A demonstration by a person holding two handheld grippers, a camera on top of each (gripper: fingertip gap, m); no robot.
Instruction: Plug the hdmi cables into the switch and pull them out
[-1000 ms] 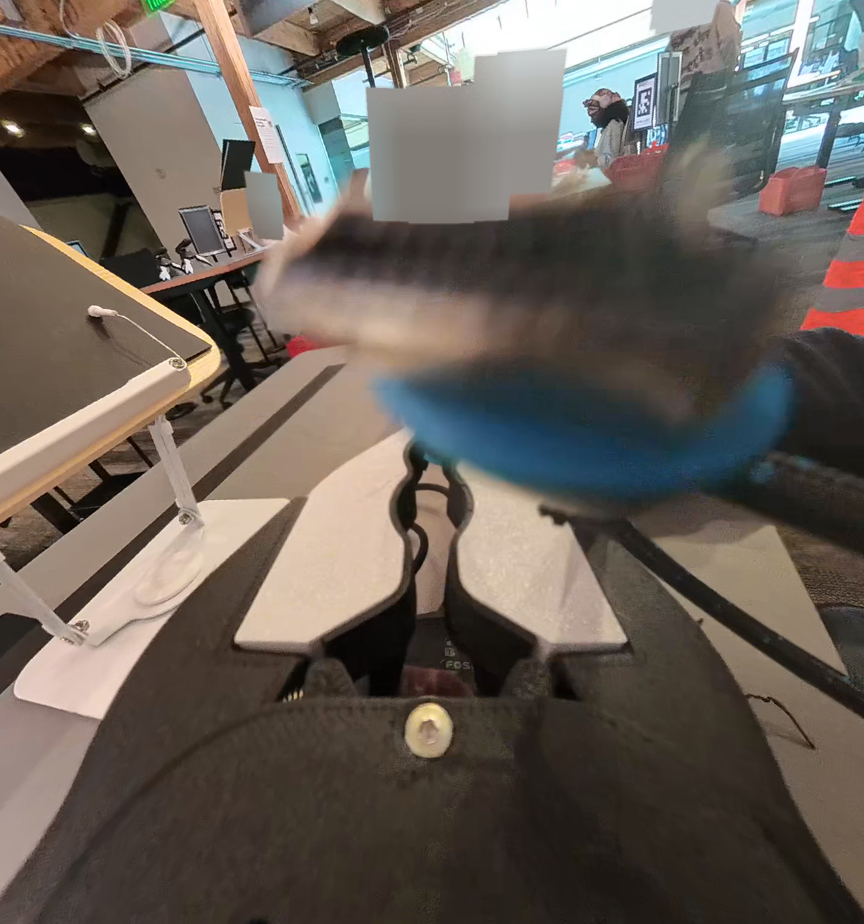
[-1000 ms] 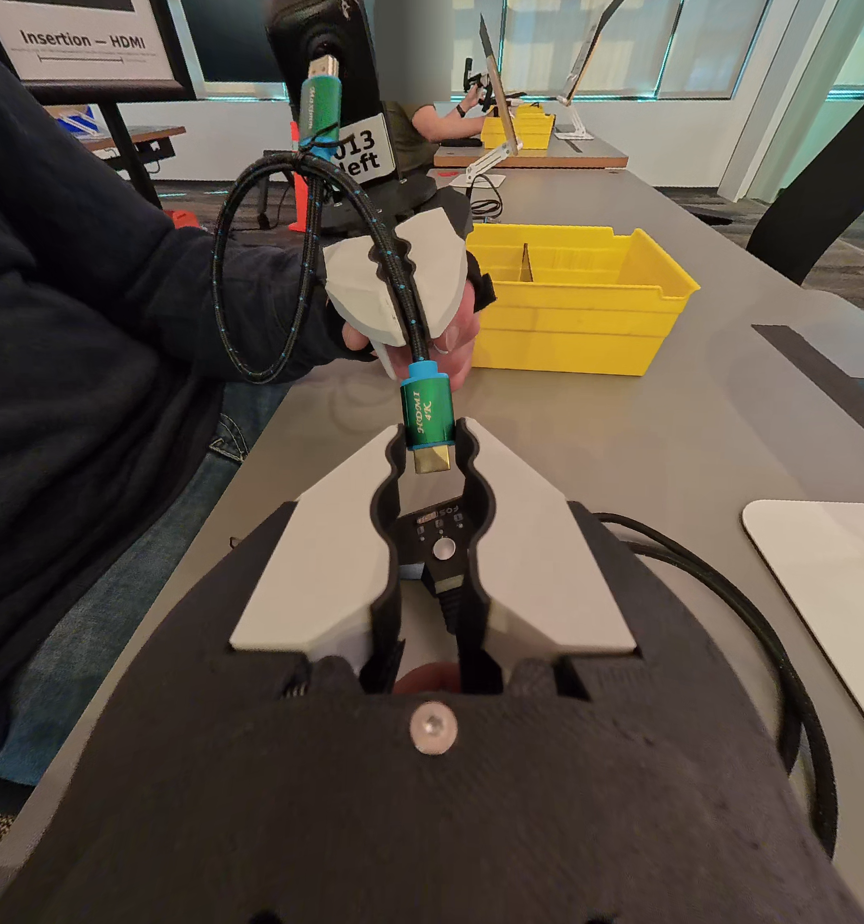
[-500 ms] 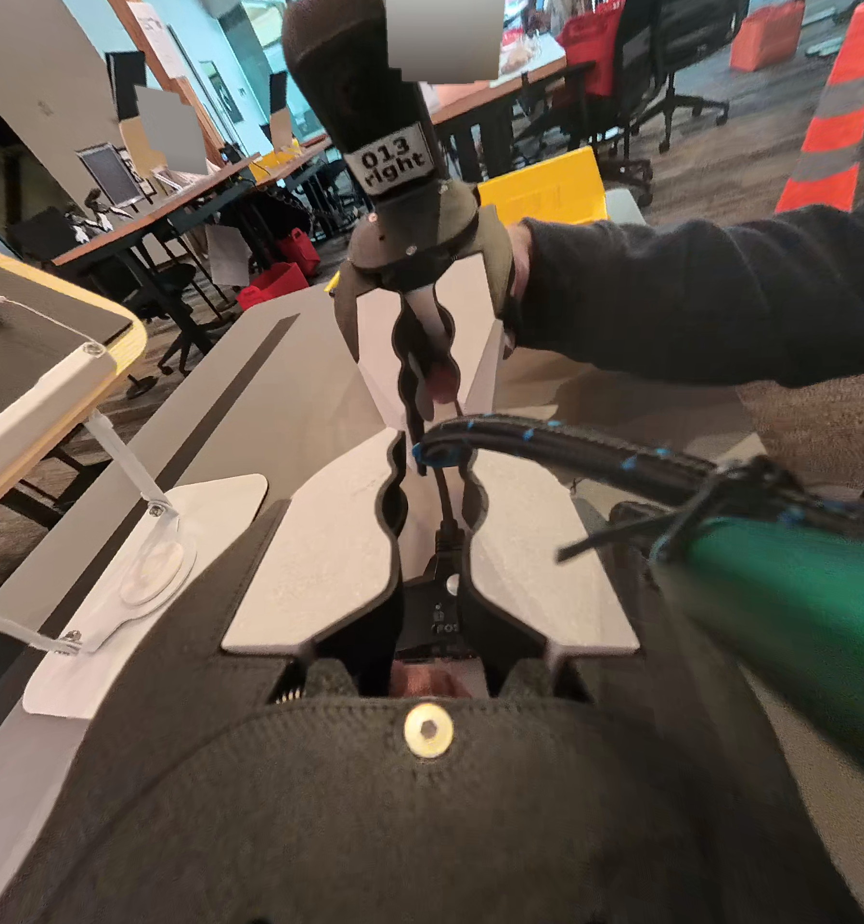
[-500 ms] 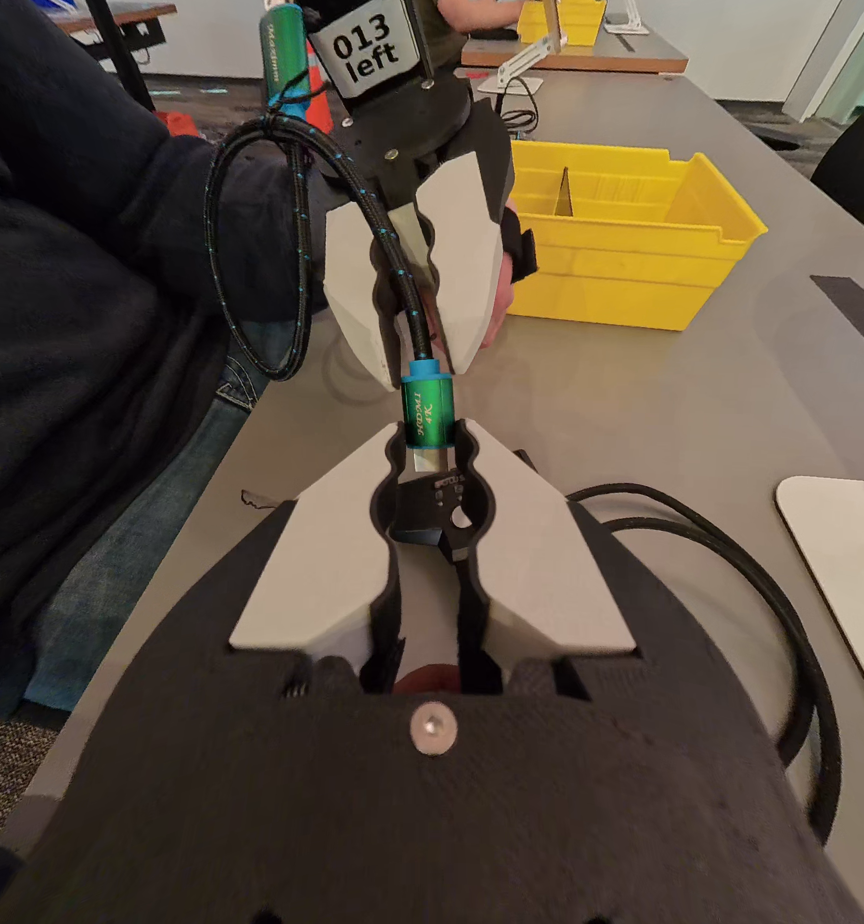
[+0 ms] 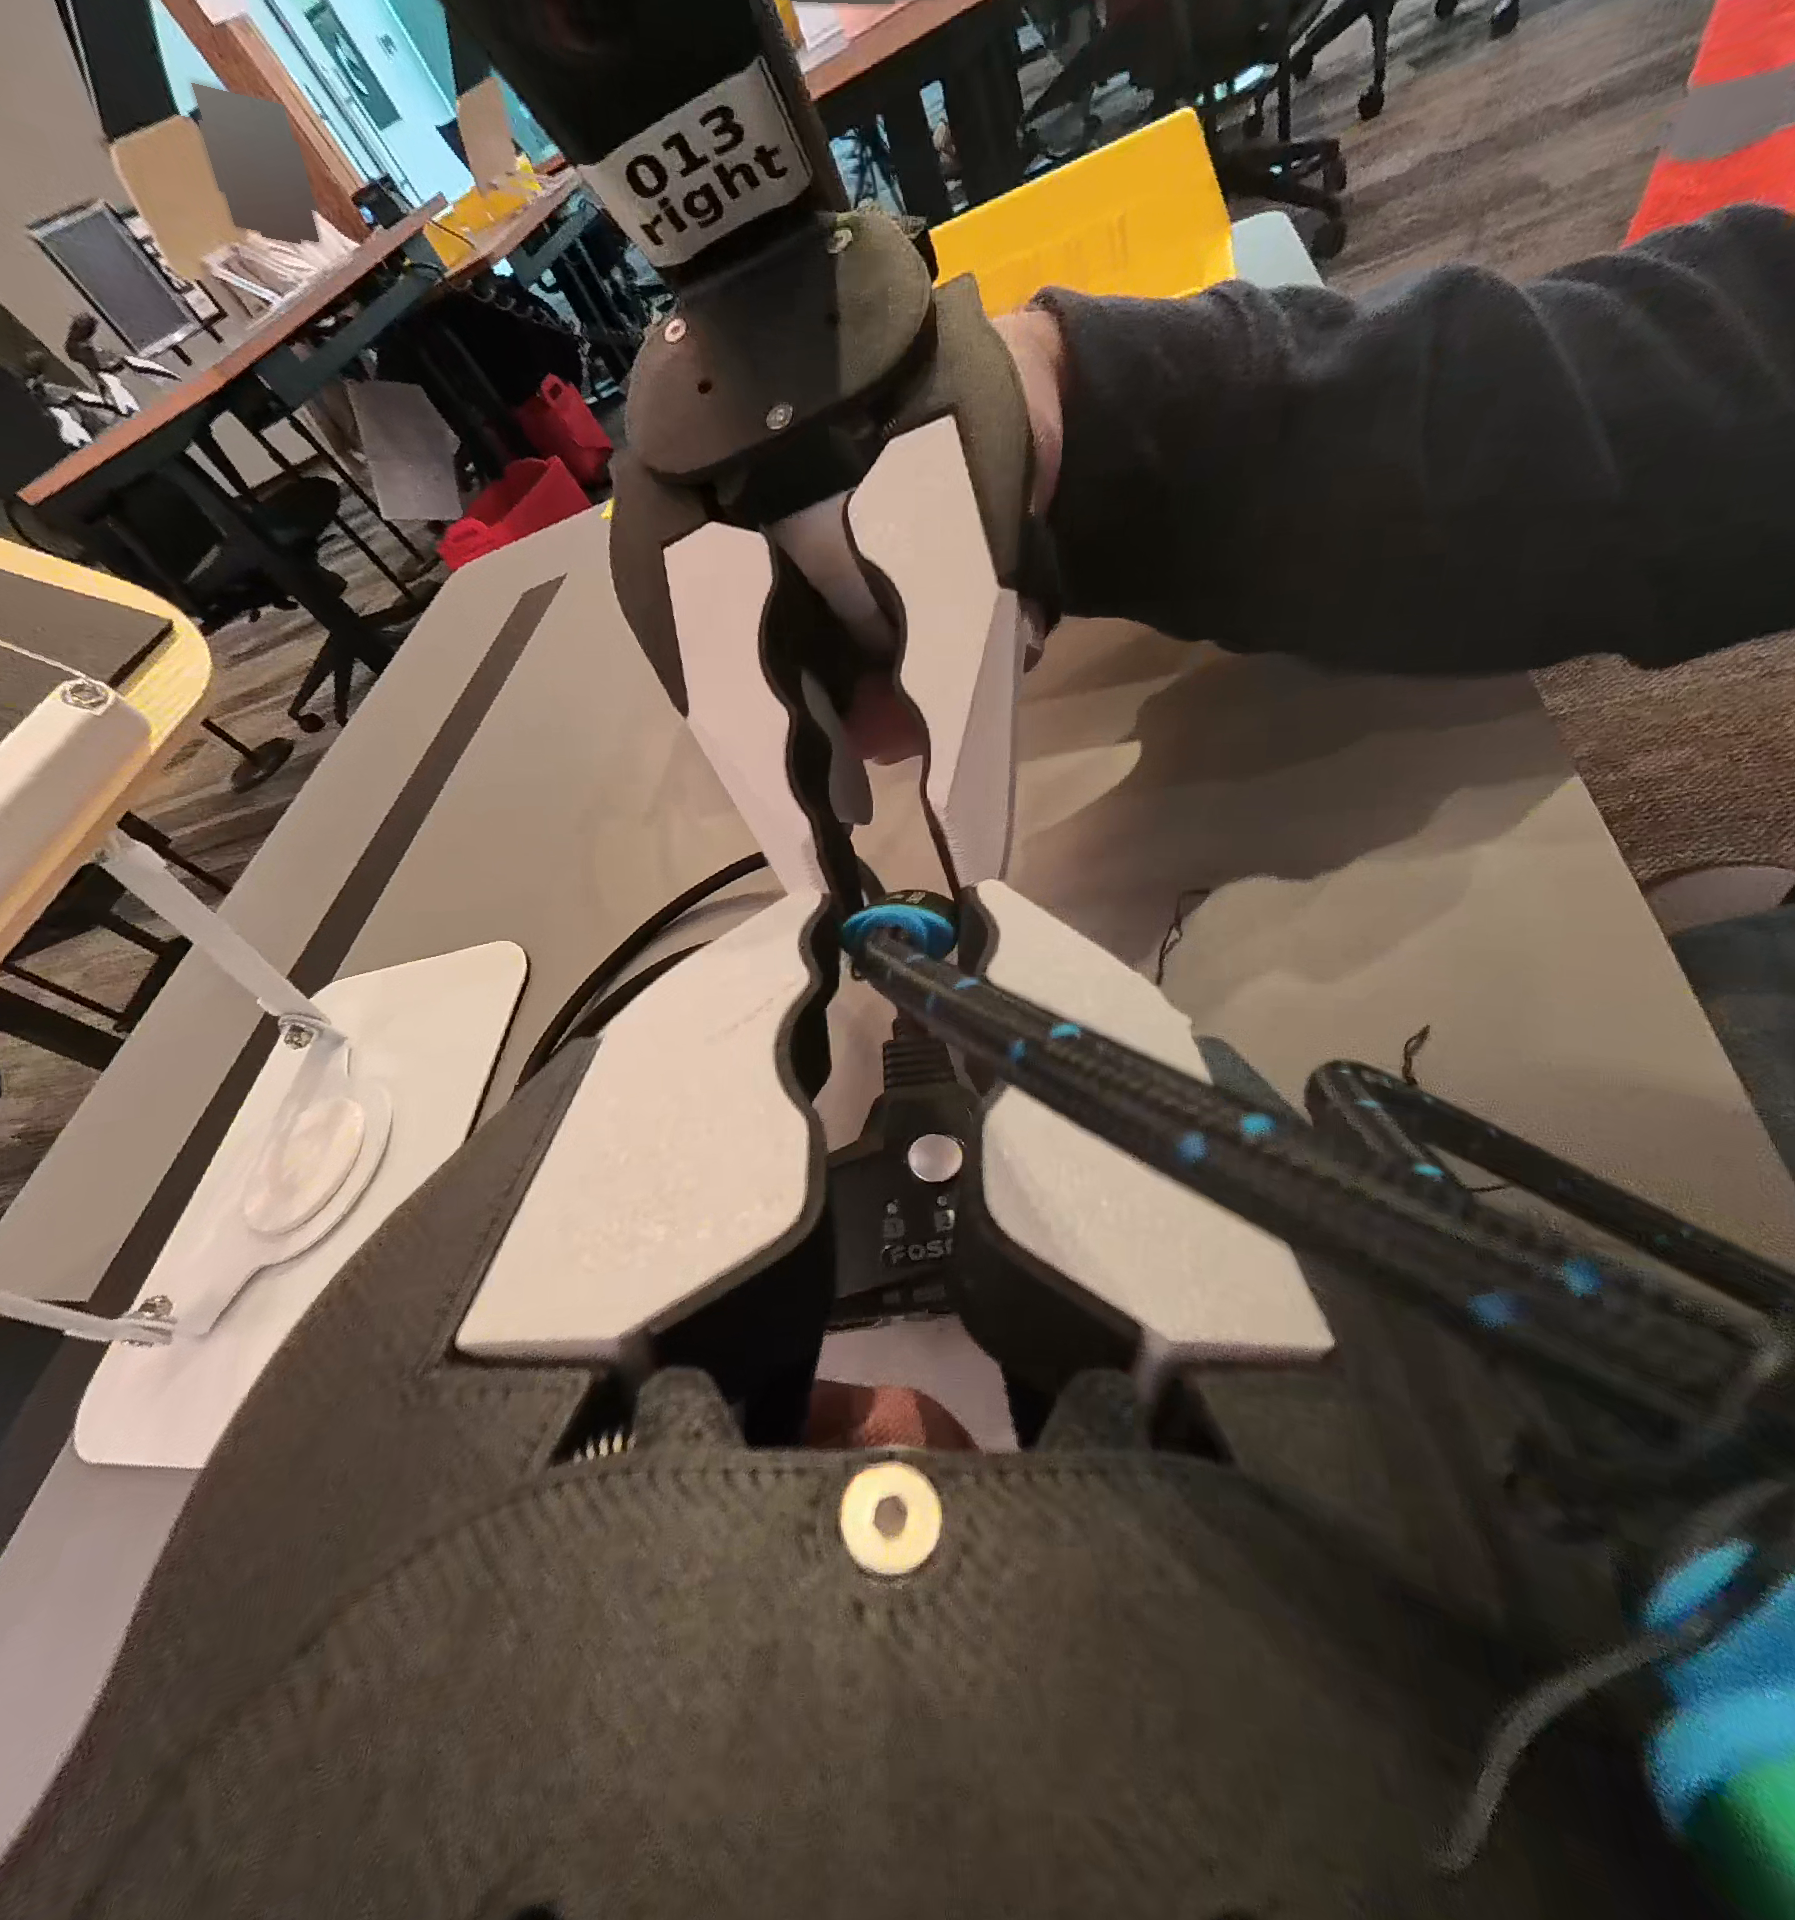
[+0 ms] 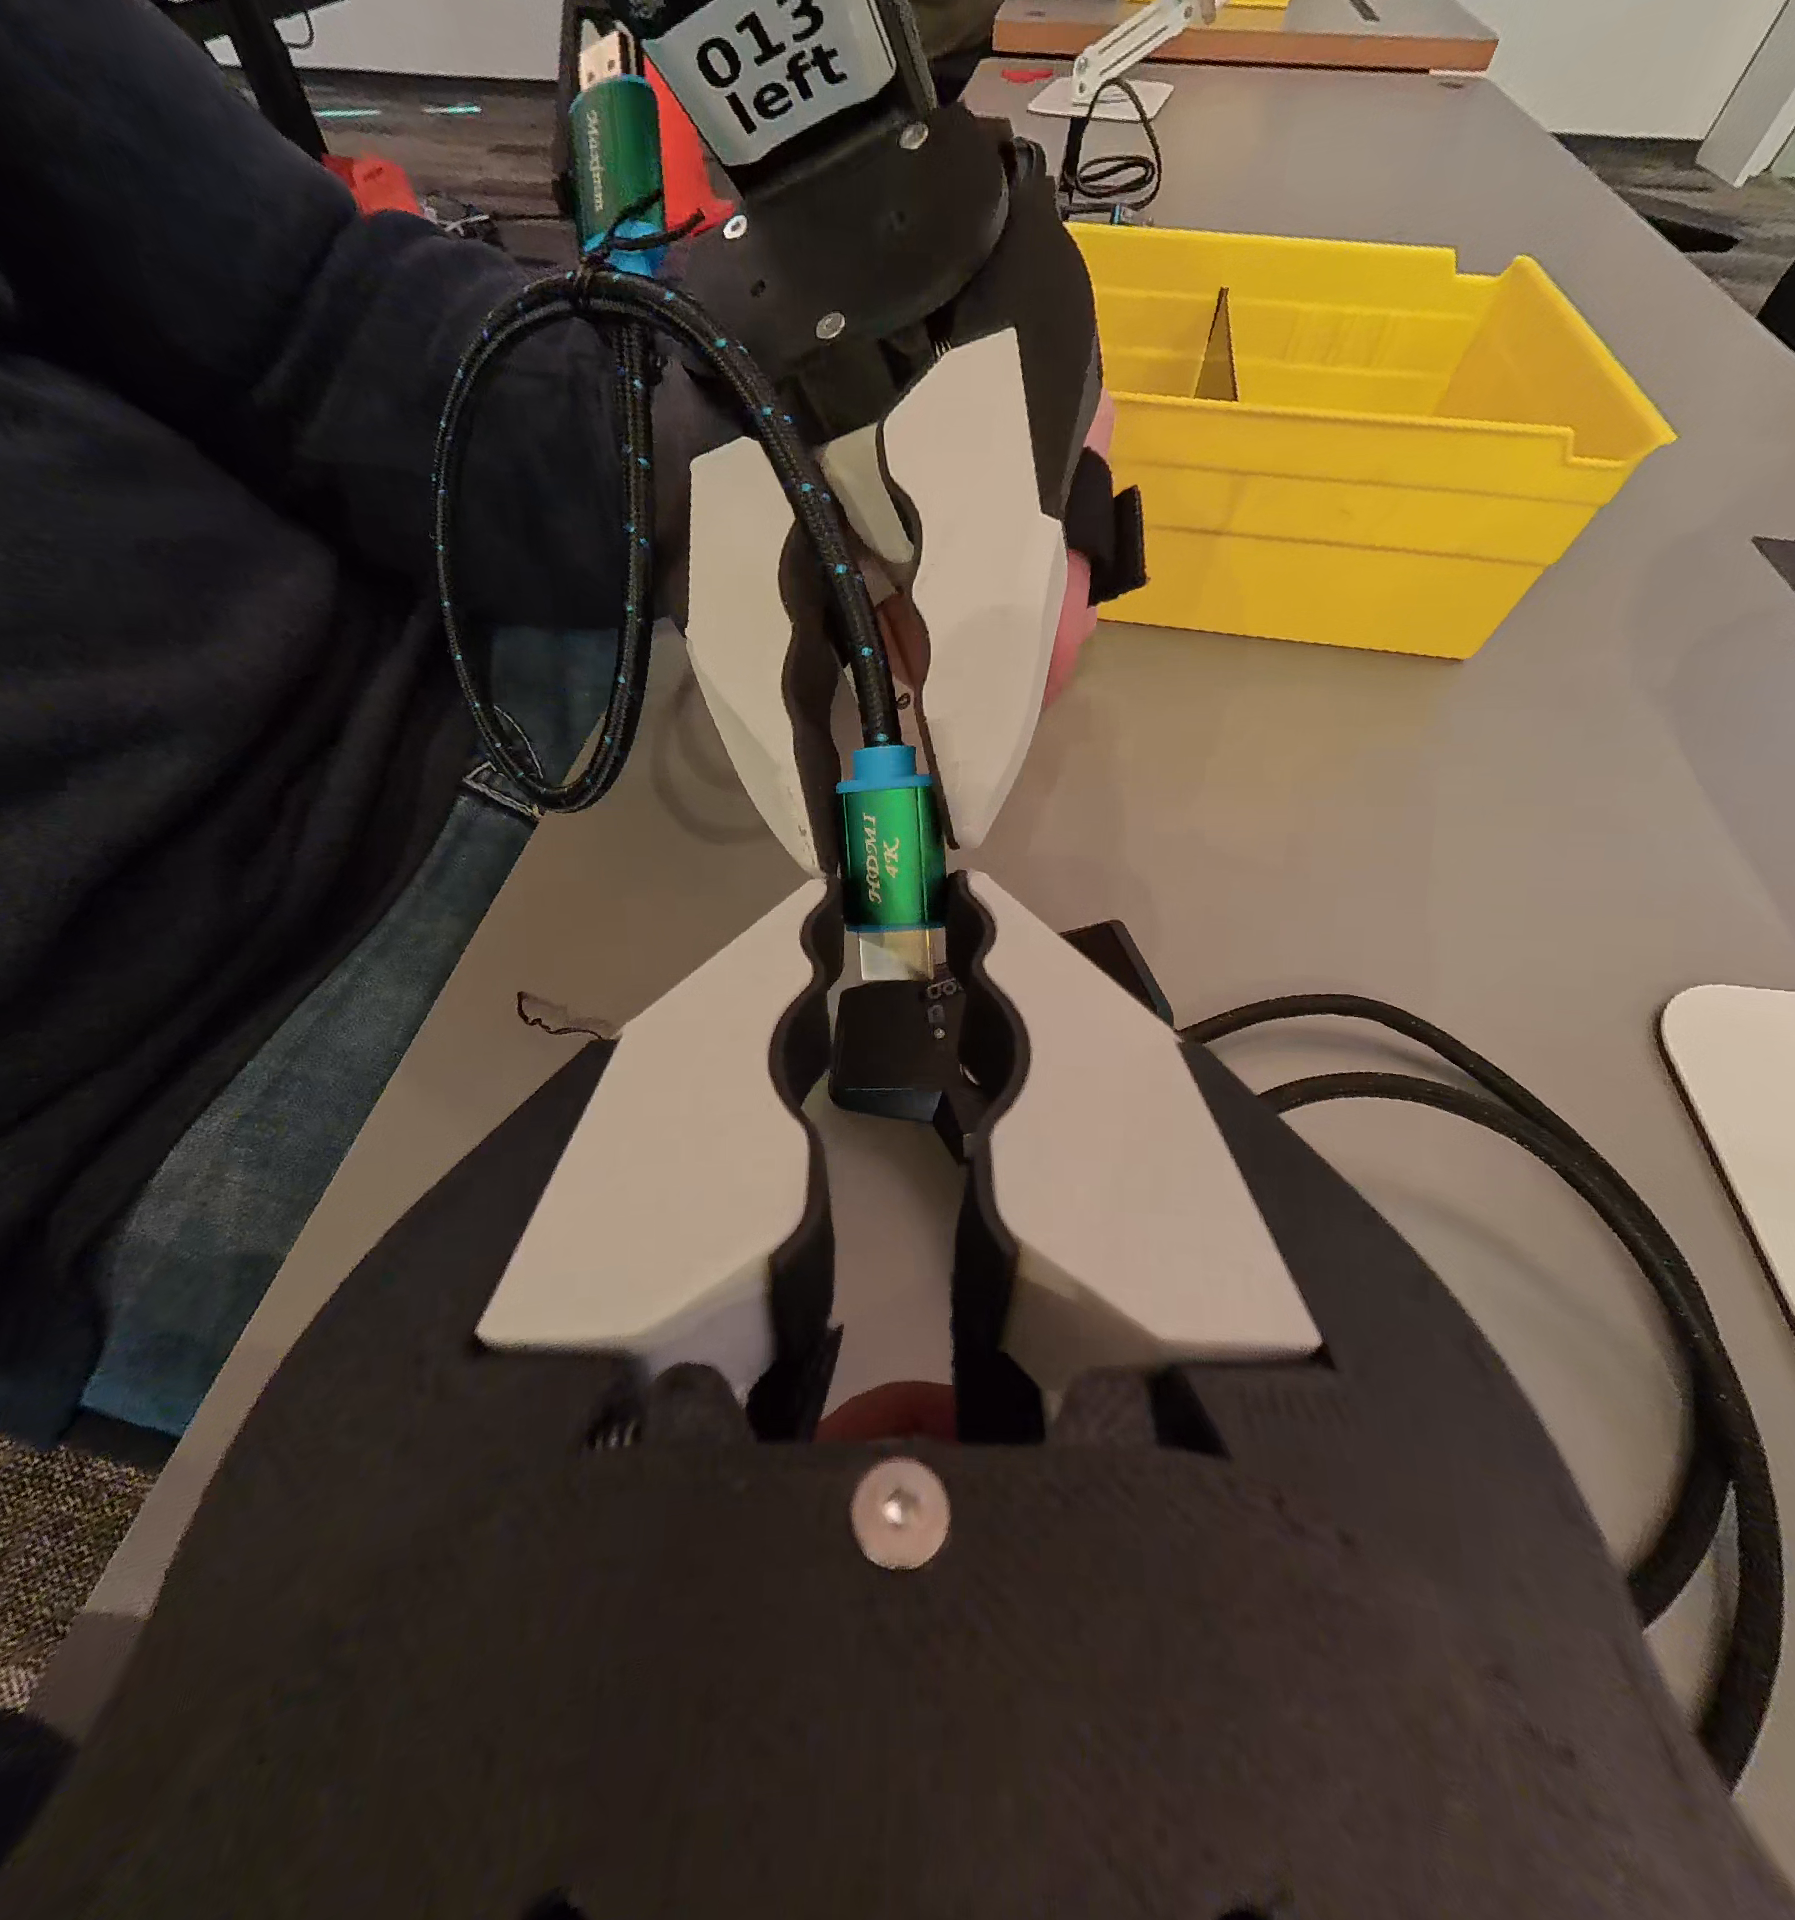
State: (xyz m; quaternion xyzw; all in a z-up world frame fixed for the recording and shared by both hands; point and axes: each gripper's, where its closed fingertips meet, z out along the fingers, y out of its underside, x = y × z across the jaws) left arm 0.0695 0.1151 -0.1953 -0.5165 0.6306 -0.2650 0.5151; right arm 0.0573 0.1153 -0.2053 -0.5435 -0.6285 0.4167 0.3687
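L gripper (image 6: 877,831) is clamped on the green HDMI plug (image 6: 888,868), pinched between its white fingertips (image 6: 986,790) w/ metal tip pointing down into the black switch (image 6: 888,1060); how deep the tip sits can't be told. R gripper (image 6: 893,935) stands astride the switch, fingers part-closed w/ a gap; whether they press the switch can't be told, contact hidden. Switch is on the grey table (image 6: 1340,831), just below the plug. Braided cable (image 6: 560,520) loops up to a second green plug (image 6: 612,156) beside the L gripper body; yellow bin (image 6: 1340,540) behind. In L wrist view the plug body is hidden, only its blue collar (image 5: 893,925) shows; near plug at the corner is blurred.
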